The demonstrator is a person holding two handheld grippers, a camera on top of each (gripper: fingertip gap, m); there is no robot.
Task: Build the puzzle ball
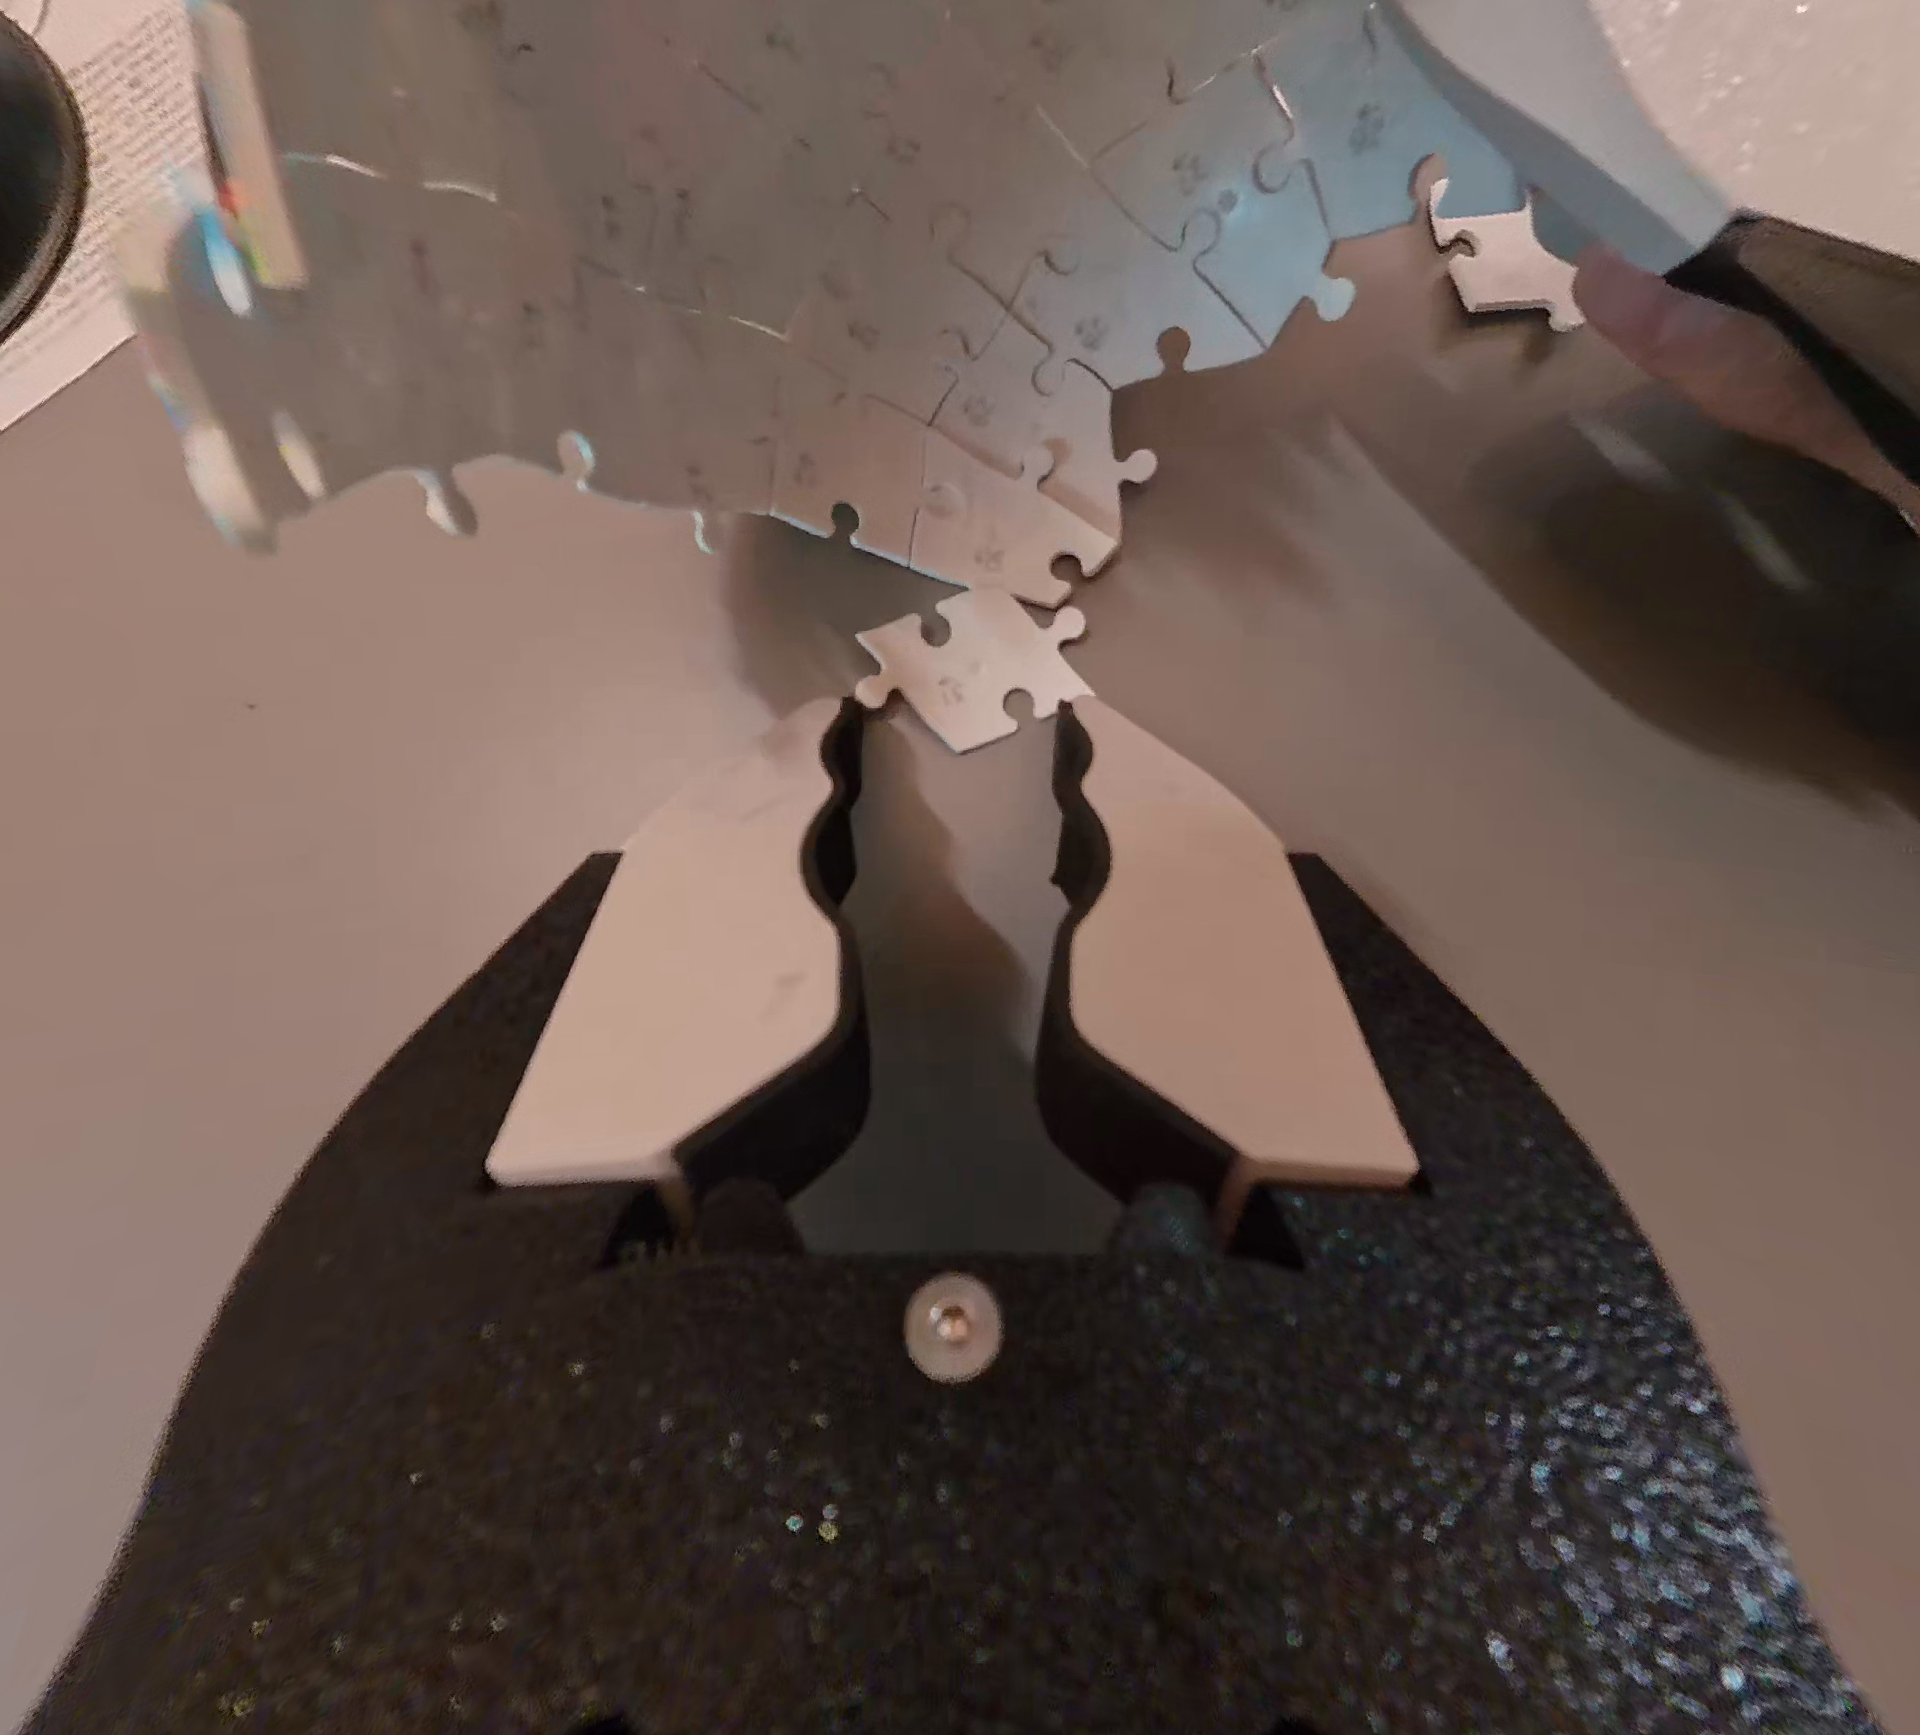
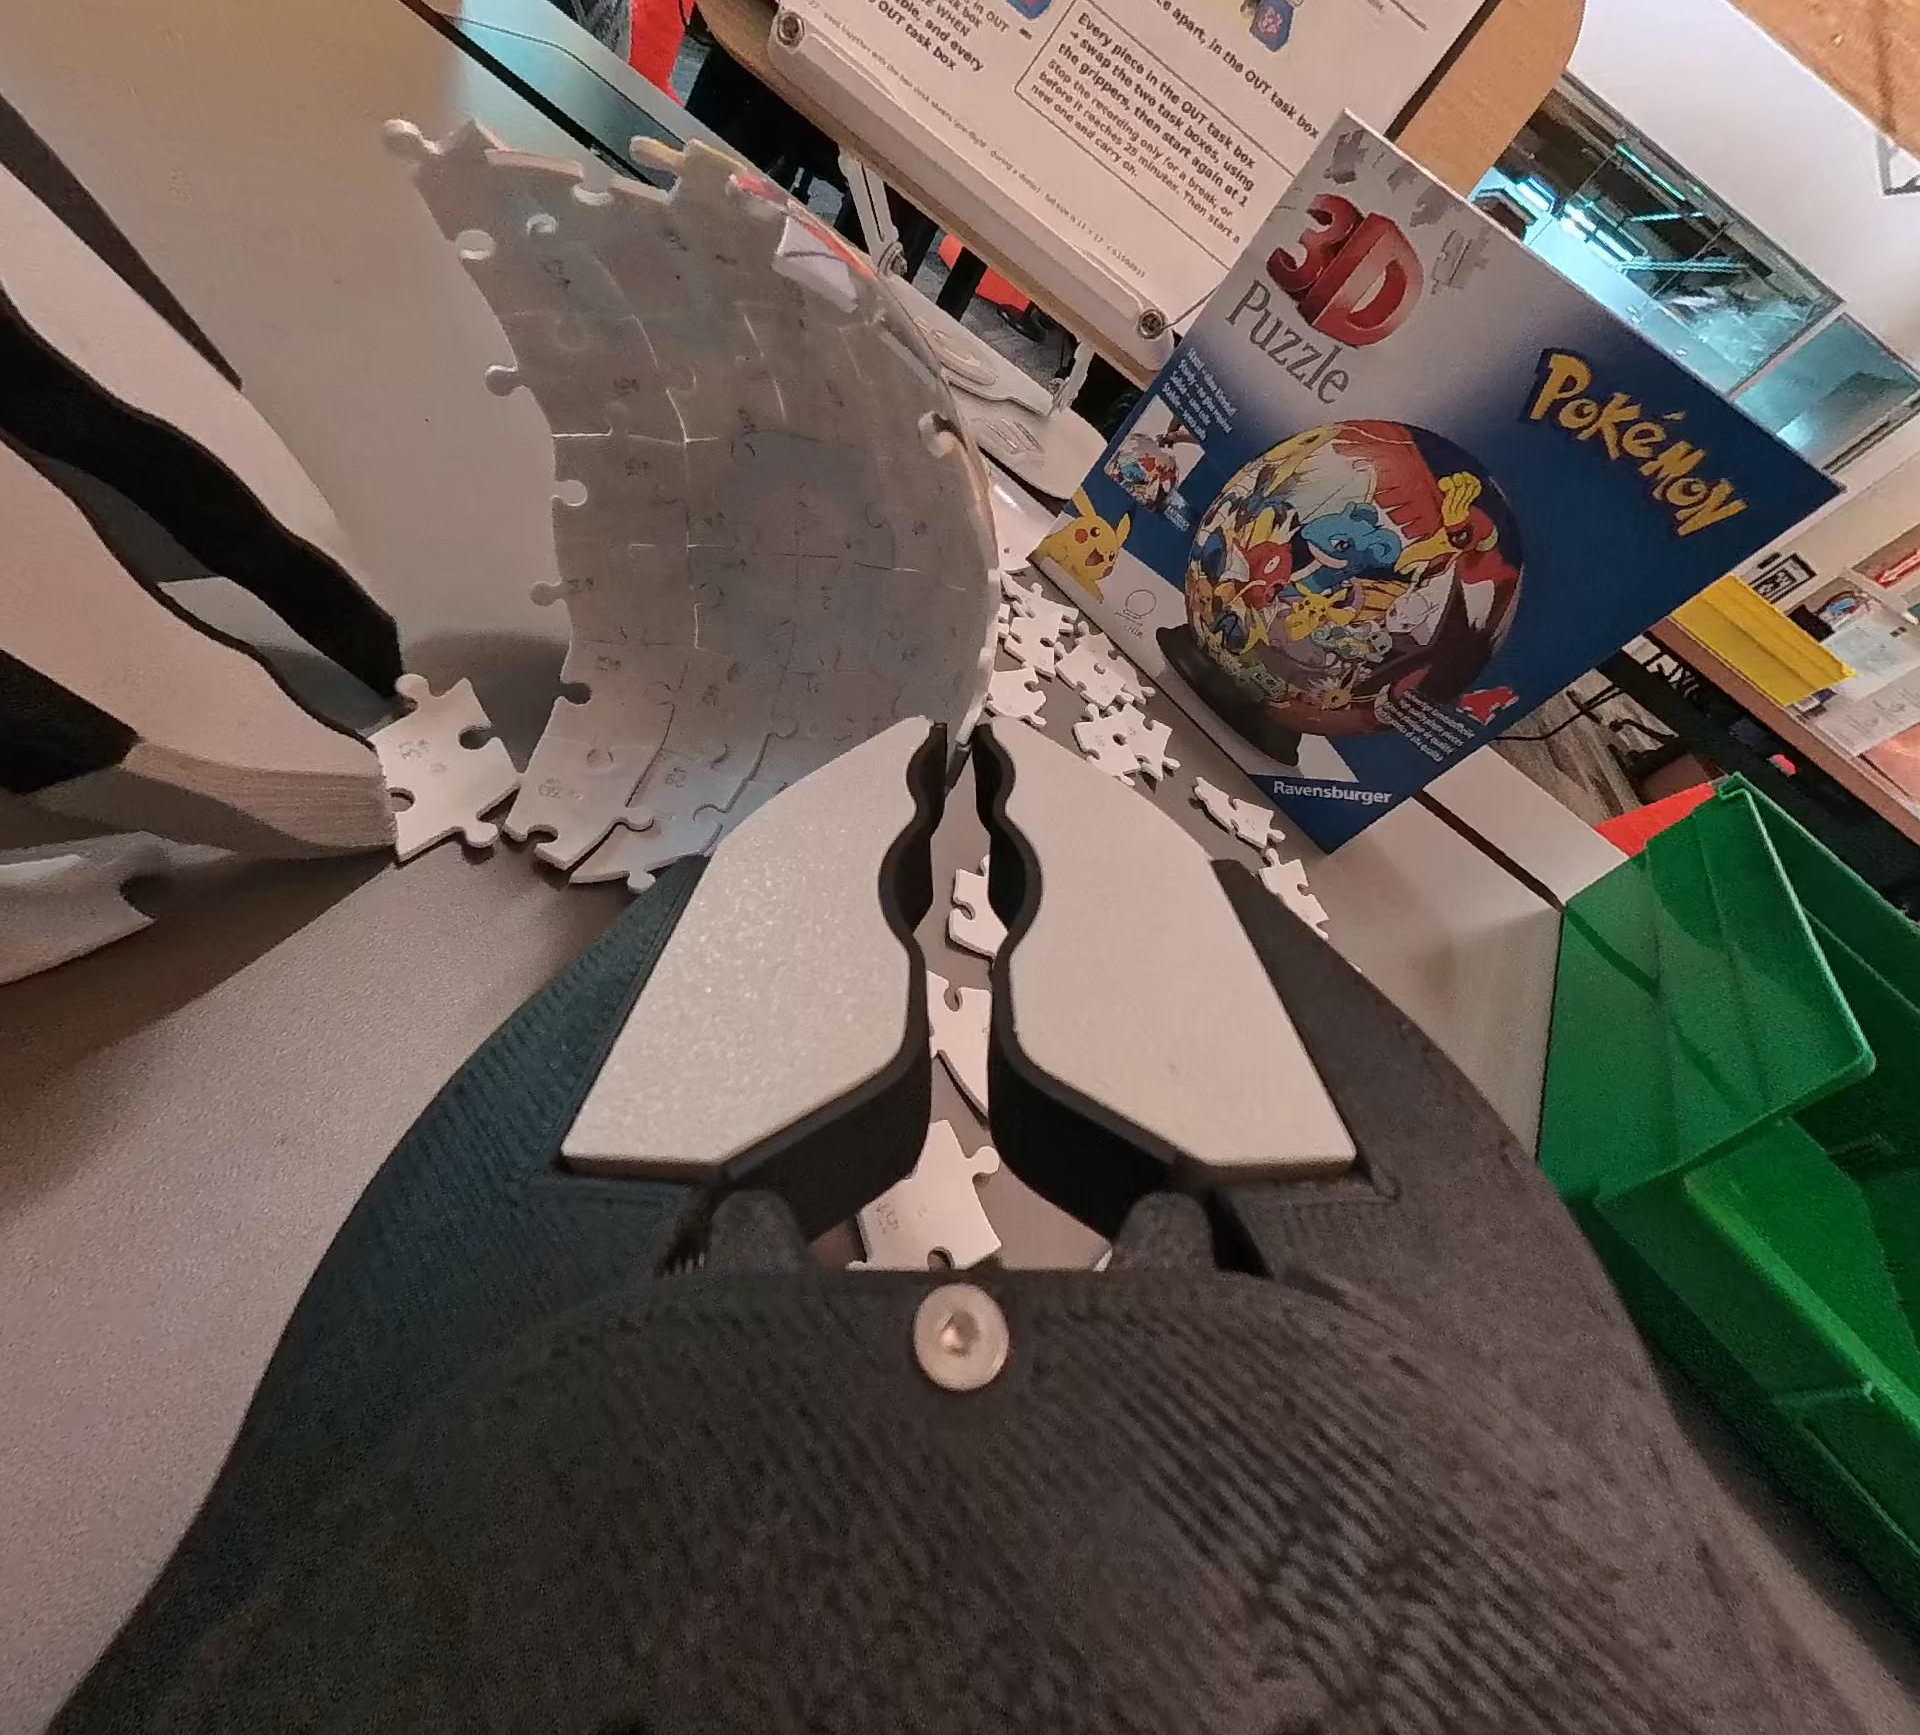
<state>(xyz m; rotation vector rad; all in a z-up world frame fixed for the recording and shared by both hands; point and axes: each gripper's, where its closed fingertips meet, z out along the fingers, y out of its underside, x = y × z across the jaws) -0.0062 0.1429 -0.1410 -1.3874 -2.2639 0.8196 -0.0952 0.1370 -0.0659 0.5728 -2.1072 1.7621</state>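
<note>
The left gripper point(image 1: 961, 709) pinches a small white jigsaw piece point(image 1: 977, 672), ready to join the curved grey half-built puzzle shell point(image 1: 727, 179). The right gripper point(image 2: 961, 745) clamps the shell's edge to steady it on the desk point(image 1: 312, 802).

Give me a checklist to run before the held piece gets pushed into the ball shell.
1. Left gripper holds the puzzle piece at its tips: ok.
2. Right gripper jaws pinch the ball shell at its rim: ok.
3. Piece interlocked with the shell's edge: not ok, it sits just below that edge.
4. Piece's tabs match the open gap: cannot tell.
5. Shell held steady: cannot tell, the left wrist view is blurred there.
</note>
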